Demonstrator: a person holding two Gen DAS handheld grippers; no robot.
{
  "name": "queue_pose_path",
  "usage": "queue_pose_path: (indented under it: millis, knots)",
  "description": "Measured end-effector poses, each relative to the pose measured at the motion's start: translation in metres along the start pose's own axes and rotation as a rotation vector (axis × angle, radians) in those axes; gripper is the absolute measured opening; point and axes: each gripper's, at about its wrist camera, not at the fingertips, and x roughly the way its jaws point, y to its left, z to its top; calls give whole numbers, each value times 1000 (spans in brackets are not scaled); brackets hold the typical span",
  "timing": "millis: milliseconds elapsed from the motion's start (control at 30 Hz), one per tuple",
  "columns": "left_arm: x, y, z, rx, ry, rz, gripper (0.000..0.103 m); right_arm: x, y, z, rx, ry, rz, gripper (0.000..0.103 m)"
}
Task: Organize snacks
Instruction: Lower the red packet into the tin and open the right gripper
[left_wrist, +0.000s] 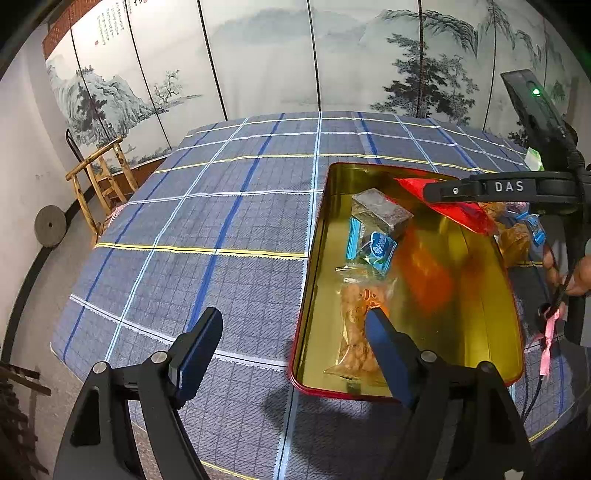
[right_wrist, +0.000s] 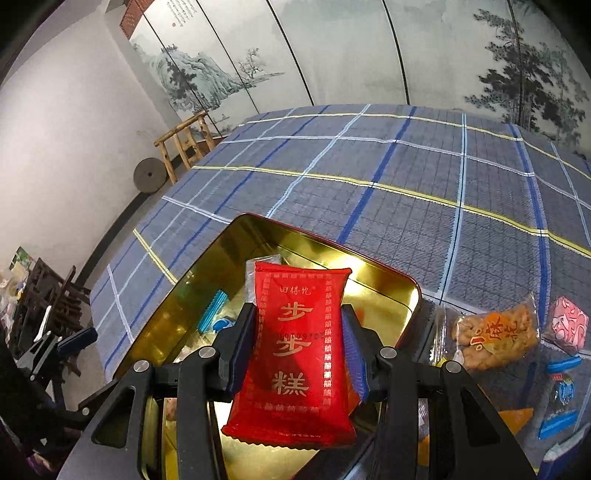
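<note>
A gold tin with a red rim (left_wrist: 314, 266) lies on the checked tablecloth; it also shows in the right wrist view (right_wrist: 207, 266). Inside lie a dark wrapped block (left_wrist: 380, 212), a blue packet (left_wrist: 373, 247) and a clear bag of orange snacks (left_wrist: 352, 332). My right gripper (right_wrist: 299, 332) is shut on a red packet with gold characters (right_wrist: 295, 354) and holds it over the tin; the packet also shows in the left wrist view (left_wrist: 454, 210). My left gripper (left_wrist: 295, 343) is open and empty at the tin's near left corner.
To the right of the tin lie loose snacks: a clear bag of orange snacks (right_wrist: 495, 339), a pink packet (right_wrist: 567, 325) and blue packets (right_wrist: 561, 391). A wooden rack (left_wrist: 99, 177) and a stone disc (left_wrist: 50, 226) stand beyond the table's left edge.
</note>
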Motion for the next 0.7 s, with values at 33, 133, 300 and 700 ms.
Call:
queue_pose_path:
  millis: [33,133,300,700]
  knots:
    - [0,1,0,-2,2,-3,77,2,0,1,2,1,1,46]
    - [1,2,-1,-7,6,-8,77,7,-1,3,3,5,-3,46]
    - [3,4,-1,-10,10,-9,77,14,-2,5,19,10,-8,46]
    - [-2,7,-2,-14,7,-4,77,5,-8,8,80,-53,10,47]
